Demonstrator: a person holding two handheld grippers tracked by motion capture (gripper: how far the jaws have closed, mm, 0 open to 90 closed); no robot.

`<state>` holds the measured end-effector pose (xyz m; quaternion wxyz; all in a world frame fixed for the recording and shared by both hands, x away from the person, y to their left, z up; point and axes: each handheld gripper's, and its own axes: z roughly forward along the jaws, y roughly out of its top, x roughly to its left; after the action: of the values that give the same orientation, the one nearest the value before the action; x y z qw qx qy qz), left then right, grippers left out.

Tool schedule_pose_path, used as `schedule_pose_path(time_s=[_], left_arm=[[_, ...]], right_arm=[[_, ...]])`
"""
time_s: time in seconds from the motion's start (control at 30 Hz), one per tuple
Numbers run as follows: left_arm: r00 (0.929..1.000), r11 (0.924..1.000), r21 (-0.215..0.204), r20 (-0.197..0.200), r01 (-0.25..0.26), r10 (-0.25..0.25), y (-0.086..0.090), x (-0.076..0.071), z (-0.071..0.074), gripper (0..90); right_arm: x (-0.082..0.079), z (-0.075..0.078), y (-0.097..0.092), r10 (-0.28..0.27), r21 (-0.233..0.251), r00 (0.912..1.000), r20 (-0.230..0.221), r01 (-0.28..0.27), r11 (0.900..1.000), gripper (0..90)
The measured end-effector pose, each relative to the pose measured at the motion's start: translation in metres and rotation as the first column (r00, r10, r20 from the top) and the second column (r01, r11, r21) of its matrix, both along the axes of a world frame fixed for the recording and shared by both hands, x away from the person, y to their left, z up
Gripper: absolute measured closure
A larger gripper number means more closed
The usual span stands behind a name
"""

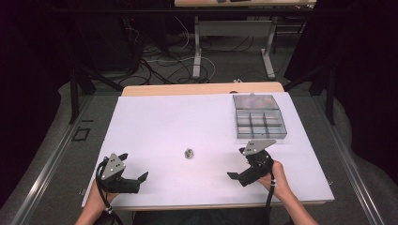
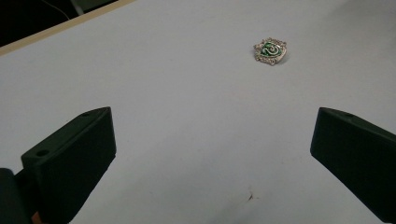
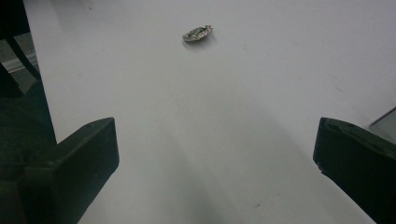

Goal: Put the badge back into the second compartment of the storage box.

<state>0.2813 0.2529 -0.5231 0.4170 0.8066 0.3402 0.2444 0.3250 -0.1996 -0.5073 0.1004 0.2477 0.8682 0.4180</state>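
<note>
White table [image 1: 155, 122], badge [image 2: 270, 50] green crest, box [image 1: 259, 122].

Badge [image 1: 189, 153] is ringed by bare white table [image 1: 155, 126]; compartment box [image 1: 259, 122] is set well apart, far right.

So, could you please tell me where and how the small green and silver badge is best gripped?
Probably across its outer silver edges, coming straight down from above: the badge lies flat and low on the white table, so there is little height to catch from the side. Both grippers are open and apart from it.
</note>
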Motion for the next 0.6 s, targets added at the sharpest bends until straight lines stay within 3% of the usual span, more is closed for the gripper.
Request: schedule_pose_path(time_s=[0.4,0.6], left_arm=[[1.0000,1.0000,0.001,-0.005,0.005,-0.005,0.001,0.000,0.000,0.3],[1.0000,1.0000,0.001,0.000,0.002,-0.002,0.000,-0.001,0.000,0.3]], right_arm=[[0.013,-0.003,0.020,0.038,-0.006,0.9989,-0.028,-0.038,0.9992,0.0],[0.019,-0.005,0.030,0.036,0.017,0.9986,-0.038,-0.036,0.9992,0.0]])
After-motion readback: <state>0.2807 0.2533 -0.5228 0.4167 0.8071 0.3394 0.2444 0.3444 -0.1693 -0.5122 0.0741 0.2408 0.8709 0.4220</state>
